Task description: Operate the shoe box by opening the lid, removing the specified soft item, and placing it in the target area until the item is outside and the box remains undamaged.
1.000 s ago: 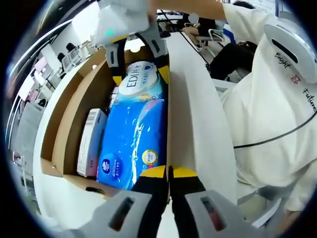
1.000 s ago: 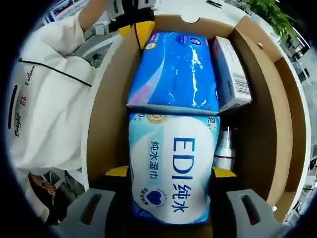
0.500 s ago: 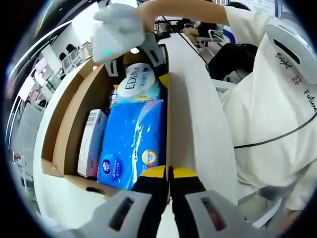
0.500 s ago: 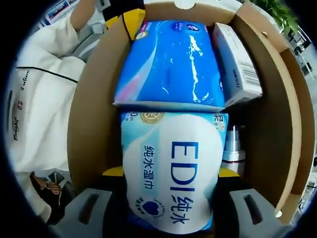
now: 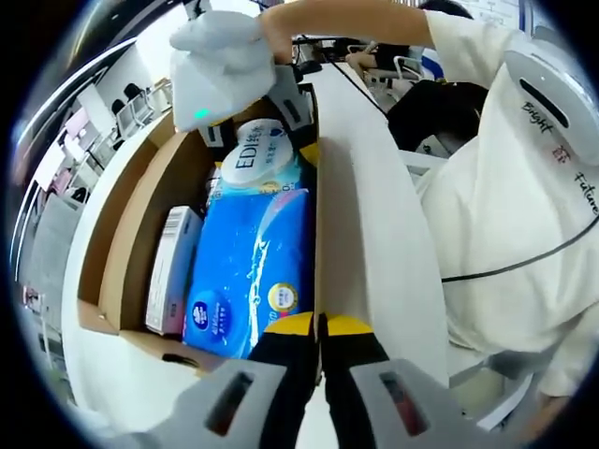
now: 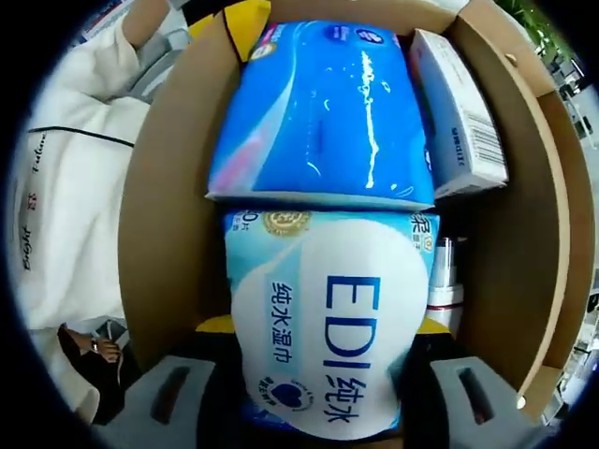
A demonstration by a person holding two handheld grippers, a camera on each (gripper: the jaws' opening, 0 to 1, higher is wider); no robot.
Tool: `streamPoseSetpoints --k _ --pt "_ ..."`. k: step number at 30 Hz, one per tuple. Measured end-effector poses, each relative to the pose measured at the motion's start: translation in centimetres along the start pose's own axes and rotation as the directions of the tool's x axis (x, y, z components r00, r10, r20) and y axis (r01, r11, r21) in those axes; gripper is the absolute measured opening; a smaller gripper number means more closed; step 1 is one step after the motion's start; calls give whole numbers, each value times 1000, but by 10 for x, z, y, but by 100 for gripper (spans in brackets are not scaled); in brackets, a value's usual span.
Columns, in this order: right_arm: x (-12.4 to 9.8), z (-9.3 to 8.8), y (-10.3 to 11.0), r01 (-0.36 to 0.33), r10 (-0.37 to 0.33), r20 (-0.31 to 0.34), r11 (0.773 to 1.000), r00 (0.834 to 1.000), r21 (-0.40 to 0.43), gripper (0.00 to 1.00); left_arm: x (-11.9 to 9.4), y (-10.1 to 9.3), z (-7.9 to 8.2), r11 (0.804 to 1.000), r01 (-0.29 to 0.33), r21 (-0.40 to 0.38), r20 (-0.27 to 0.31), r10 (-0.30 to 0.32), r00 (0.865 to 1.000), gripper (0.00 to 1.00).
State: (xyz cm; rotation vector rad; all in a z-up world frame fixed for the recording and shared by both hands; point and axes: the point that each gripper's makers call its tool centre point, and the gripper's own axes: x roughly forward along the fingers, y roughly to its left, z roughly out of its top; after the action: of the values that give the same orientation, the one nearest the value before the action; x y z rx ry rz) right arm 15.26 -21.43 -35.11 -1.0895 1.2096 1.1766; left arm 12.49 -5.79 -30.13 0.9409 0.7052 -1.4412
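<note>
An open brown shoe box [image 5: 131, 224] holds a light-blue pack of EDI wet wipes [image 5: 260, 159], a darker blue tissue pack [image 5: 248, 271] and a small carton [image 5: 173, 267]. My left gripper [image 5: 318, 327] is shut on the edge of the white lid [image 5: 370, 234], which stands open along the box's side. At the far end my right gripper [image 5: 262, 131] straddles the EDI pack. In the right gripper view the EDI pack [image 6: 328, 318] sits between the jaws of my right gripper [image 6: 323, 327], which press on both its sides. The tissue pack [image 6: 323, 112] lies beyond it.
The small carton [image 6: 463, 112] and a silver can [image 6: 445, 290] lie along the box's right wall [image 6: 552, 262]. A person in a white top [image 5: 505, 215] stands close beside the lid. Office desks and chairs [image 5: 131, 103] are in the background.
In the left gripper view the right gripper has risen slightly at the box's far end. In the right gripper view the EDI pack looms larger. The left gripper keeps its hold on the lid.
</note>
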Motion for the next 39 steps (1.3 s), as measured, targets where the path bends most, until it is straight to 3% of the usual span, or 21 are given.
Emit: streamPoseSetpoints --k 1,5,7,9,17,22,25,32,39 --pt "-1 -1 0 7 -7 0 1000 1000 30 65 0 0 0 1000 0 -3 0 0 1000 1" --pt "-6 0 3 -1 0 5 1000 1000 10 64 0 0 -1 1000 10 8 0 -10 1000 1" --pt "-10 3 -3 46 -45 32 999 998 -27 64 0 0 0 1000 11 17 7 -11 1000 1" --pt "-16 1 -3 46 -46 36 999 998 0 64 -1 0 -1 1000 13 21 5 -13 1000 1" --pt "-32 4 -1 24 -24 -2 999 1000 -35 64 -1 0 -1 999 31 30 12 -31 999 0" --pt "-41 7 -22 124 -123 19 987 992 -102 64 -1 2 0 1000 26 18 20 -26 999 0" --pt "-44 8 -19 88 -87 14 992 996 -89 63 -1 2 0 999 30 20 18 -30 999 0" --pt "-65 19 -20 111 -106 59 991 993 -80 62 0 2 0 999 41 15 18 -41 999 0" --pt "-70 17 -31 169 -172 -9 972 985 -162 61 0 2 0 999 33 15 19 -33 999 0"
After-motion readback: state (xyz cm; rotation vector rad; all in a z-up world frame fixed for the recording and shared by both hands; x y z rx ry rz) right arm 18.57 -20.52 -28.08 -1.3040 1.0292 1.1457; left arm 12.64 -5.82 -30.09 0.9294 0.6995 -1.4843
